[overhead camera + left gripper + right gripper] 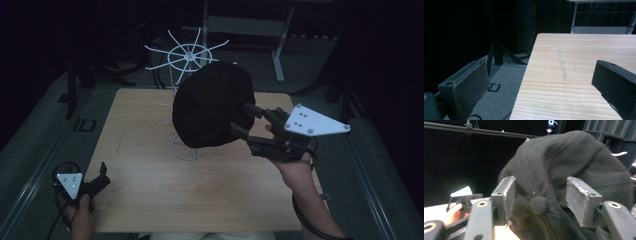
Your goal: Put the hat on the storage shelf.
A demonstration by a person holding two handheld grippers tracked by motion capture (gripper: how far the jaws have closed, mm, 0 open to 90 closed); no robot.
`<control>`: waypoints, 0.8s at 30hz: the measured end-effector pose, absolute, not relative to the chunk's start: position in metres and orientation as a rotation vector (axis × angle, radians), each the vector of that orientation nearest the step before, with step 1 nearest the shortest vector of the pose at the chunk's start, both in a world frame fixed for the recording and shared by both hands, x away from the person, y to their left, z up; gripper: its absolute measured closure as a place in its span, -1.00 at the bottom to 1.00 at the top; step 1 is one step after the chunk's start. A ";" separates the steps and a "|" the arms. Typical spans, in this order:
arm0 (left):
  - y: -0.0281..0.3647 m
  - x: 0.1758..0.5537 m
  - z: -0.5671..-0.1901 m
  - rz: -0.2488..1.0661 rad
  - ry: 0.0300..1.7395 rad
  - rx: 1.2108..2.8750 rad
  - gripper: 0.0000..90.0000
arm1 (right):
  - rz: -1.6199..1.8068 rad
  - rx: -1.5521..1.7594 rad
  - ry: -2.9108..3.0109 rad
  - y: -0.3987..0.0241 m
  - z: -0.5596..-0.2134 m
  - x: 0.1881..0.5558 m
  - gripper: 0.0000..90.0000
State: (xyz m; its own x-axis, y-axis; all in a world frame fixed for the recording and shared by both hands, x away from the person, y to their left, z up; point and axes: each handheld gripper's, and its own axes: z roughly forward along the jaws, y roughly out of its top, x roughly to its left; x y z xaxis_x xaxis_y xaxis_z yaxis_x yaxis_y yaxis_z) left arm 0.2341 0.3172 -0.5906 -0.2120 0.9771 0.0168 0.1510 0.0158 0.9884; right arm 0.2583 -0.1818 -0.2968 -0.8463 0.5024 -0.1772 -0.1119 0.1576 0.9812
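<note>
My right claw [539,200] stands open, the two pads apart, and between them I see the top button of the black cap [574,162]; the pads do not press on the cloth, though the cap is very close, and whether one pad brushes it I cannot tell. In the high view the right claw [245,122] reaches in from the right at the cap [212,102], its jaws at the cap's right edge. The cap hangs on a white wire rack [189,57] that stands at the far middle of the table [150,180]. The crown of the cap faces toward me and to the right, and its button points into my right claw. Its longer side runs from the low near left to the high far right; the brim I cannot make out. My left claw [102,175] rests at the near left corner of the table, well apart from the cap. Its jaws are wide open and hold nothing, with only bare wood and the table edge between them.
</note>
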 end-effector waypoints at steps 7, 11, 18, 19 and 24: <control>0.317 0.234 -0.591 1.294 1.484 1.216 -0.97 | 1.674 0.453 1.979 -0.203 -0.309 0.264 -0.48; 0.317 0.234 -0.591 1.295 1.484 1.216 -0.97 | 1.654 0.488 1.988 -0.211 -0.319 0.269 -0.58; 0.317 0.234 -0.591 1.299 1.484 1.216 -0.97 | 1.619 0.612 1.999 -0.237 -0.354 0.282 -0.69; 0.317 0.234 -0.591 1.299 1.484 1.216 -0.97 | 1.590 0.624 2.023 -0.240 -0.362 0.285 -0.69; 0.317 0.234 -0.591 1.299 1.486 1.213 -0.97 | 1.528 0.696 2.032 -0.251 -0.394 0.295 -0.69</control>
State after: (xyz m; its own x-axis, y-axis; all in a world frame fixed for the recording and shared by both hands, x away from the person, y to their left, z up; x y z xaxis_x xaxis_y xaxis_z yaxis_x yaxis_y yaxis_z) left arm 0.2343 0.3166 -0.5906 -0.2184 0.9756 0.0217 0.1525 0.0121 0.9882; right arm 0.2955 -0.2514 -0.3944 -0.7442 0.6624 -0.0861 0.1009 0.2390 0.9658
